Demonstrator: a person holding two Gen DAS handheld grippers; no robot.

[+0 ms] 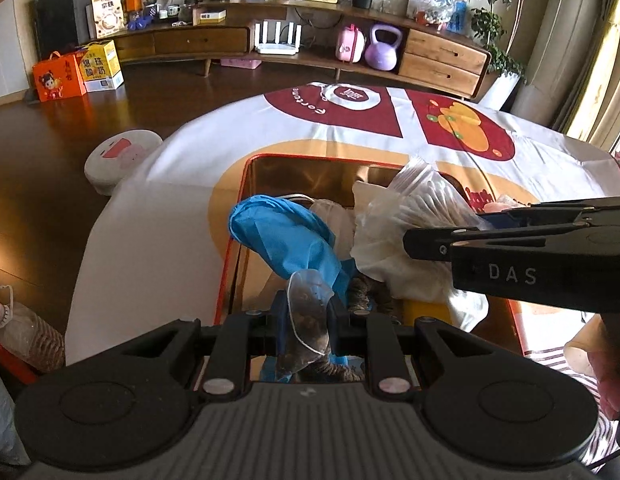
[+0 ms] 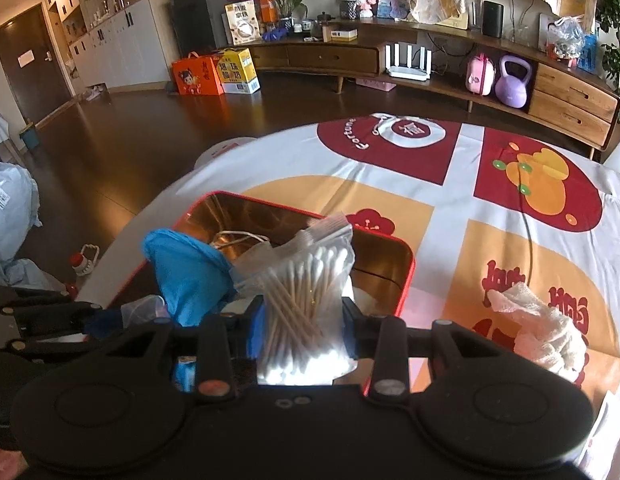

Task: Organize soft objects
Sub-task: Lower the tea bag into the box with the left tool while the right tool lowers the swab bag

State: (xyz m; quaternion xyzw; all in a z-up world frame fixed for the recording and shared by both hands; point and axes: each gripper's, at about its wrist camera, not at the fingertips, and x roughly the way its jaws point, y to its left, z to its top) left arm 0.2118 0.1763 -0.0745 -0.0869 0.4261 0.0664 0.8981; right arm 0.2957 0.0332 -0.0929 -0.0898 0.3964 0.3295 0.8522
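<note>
A red-rimmed gold tin [image 1: 270, 168] [image 2: 238, 212] sits on the patterned tablecloth. In it lie a blue glove [image 1: 282, 236] [image 2: 186, 268], white soft items and a cord. My left gripper [image 1: 308, 320] is shut on a clear plastic bag with a dark item [image 1: 310, 308] over the tin's near edge. My right gripper [image 2: 304, 312] is shut on a clear bag of cotton swabs [image 2: 306, 280] [image 1: 421, 204] above the tin; it enters the left wrist view from the right. A white cloth [image 2: 541, 328] lies on the table right of the tin.
The tablecloth [image 2: 449, 168] covers a round table. A white stool [image 1: 122, 156] stands at its left edge. A plastic bottle [image 1: 18, 328] stands on the wooden floor below. A long wooden cabinet [image 2: 429, 68] lines the far wall.
</note>
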